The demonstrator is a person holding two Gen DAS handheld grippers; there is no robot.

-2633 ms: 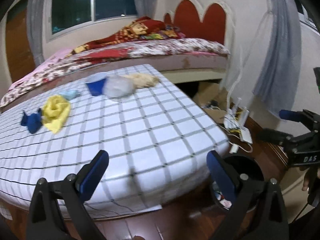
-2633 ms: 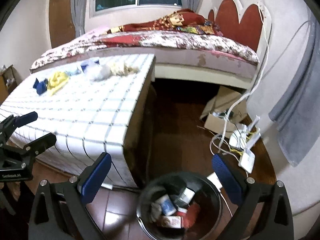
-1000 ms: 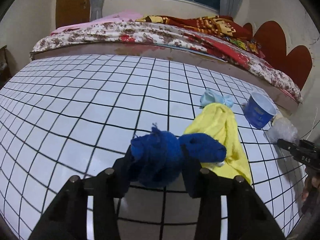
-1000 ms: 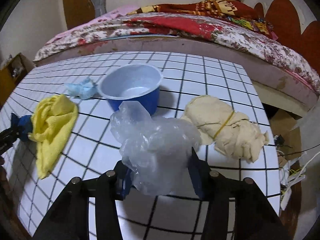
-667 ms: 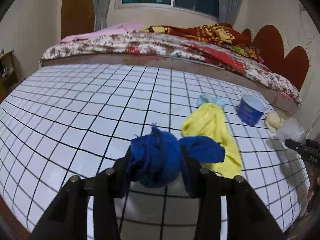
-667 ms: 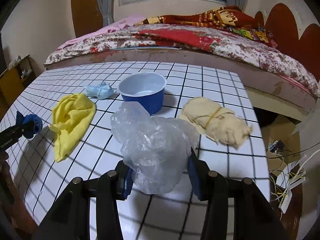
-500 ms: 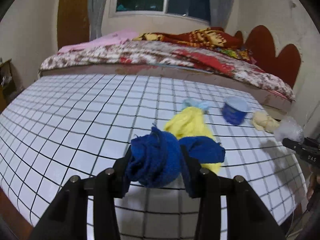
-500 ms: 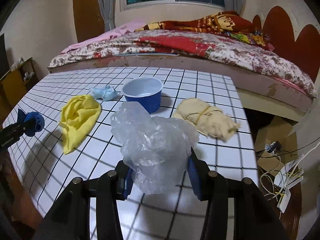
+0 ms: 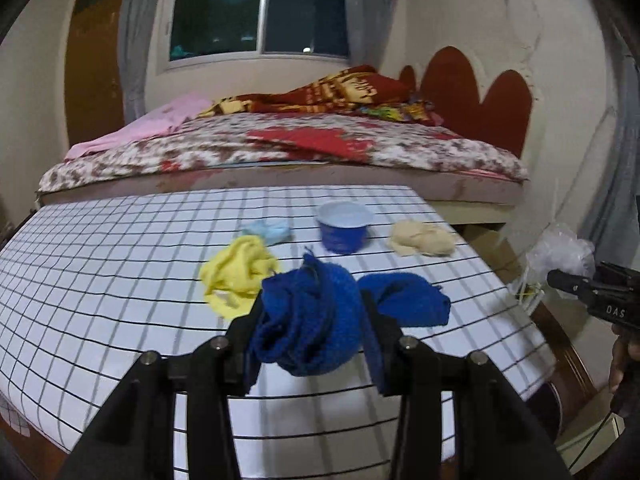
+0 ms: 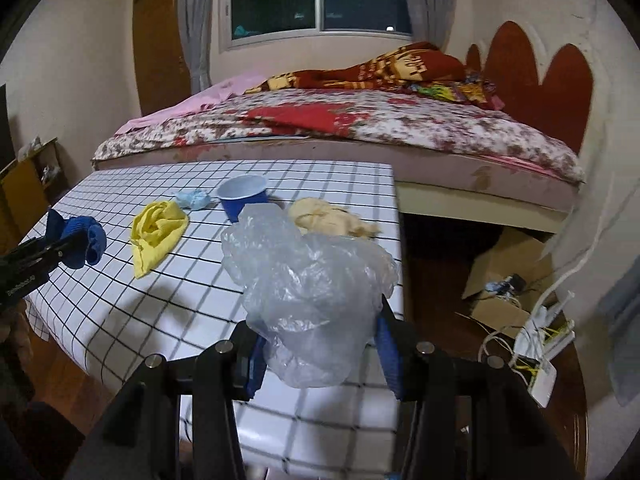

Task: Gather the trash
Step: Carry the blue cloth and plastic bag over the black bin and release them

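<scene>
Left gripper (image 9: 310, 326): clamps blue knit cloth (image 9: 308, 320).
Right gripper (image 10: 320, 340): clamps crumpled clear plastic bag (image 10: 308, 292).
Left on table (image 10: 120, 300): yellow cloth (image 10: 158, 228), blue cup (image 10: 244, 196), beige wad (image 10: 328, 216), far side.

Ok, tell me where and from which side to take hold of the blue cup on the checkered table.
Grip the blue cup by its rim, tongs coming from above, one finger inside and one outside. It stands upright with its mouth open, so the thin wall is free to pinch. A light blue wad lies to one side and a beige cloth bundle to the other, so a sideways approach looks more crowded.
</scene>
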